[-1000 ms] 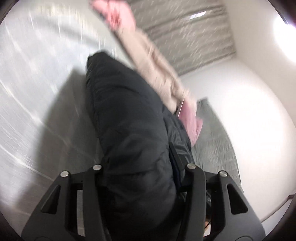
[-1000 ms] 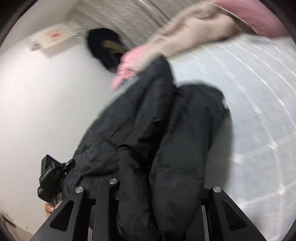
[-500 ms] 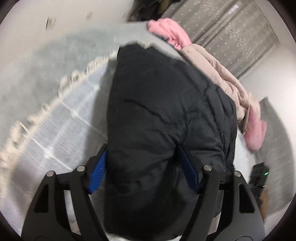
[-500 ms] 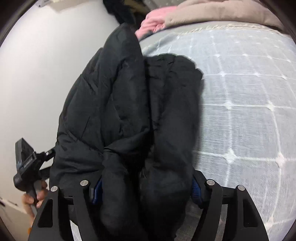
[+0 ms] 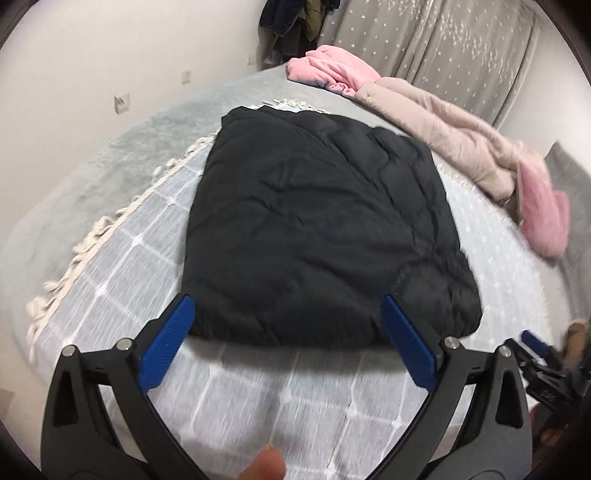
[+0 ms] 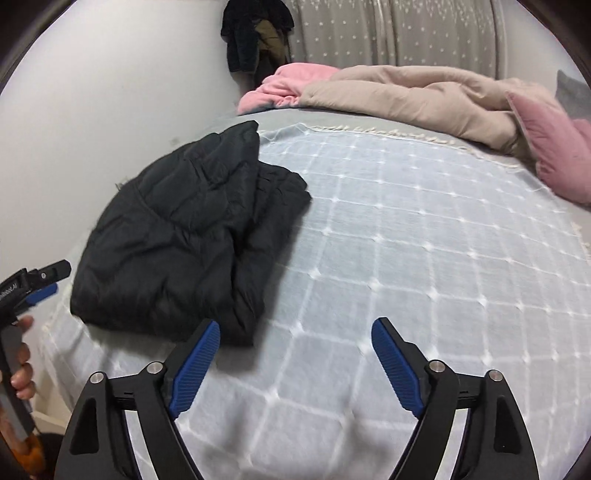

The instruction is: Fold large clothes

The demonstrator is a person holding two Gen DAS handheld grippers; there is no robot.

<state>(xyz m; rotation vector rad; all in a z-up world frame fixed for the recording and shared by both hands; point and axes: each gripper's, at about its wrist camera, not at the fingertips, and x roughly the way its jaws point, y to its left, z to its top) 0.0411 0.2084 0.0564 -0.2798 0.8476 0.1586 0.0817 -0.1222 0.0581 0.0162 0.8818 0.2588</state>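
Observation:
A black puffer jacket [image 5: 317,225] lies folded into a rough square on the light blue checked blanket [image 5: 110,280]. In the right wrist view the jacket [image 6: 184,236] sits at the left. My left gripper [image 5: 286,314] is open and empty, its blue pads [image 5: 166,347] just short of the jacket's near edge. My right gripper [image 6: 293,343] is open and empty over bare blanket [image 6: 424,240], to the right of the jacket. The left gripper also shows at the left edge of the right wrist view [image 6: 33,284].
A beige coat [image 6: 424,99] and pink garments [image 6: 288,88] lie along the far side of the bed. A pink cushion [image 6: 554,147] is at the right. Dark clothes [image 6: 255,33] hang in the corner by grey starred curtains [image 5: 443,51]. A white wall runs along the left.
Both grippers held the black jacket in the air and brought it down onto the blanket. They have now opened, let go and drawn back from it.

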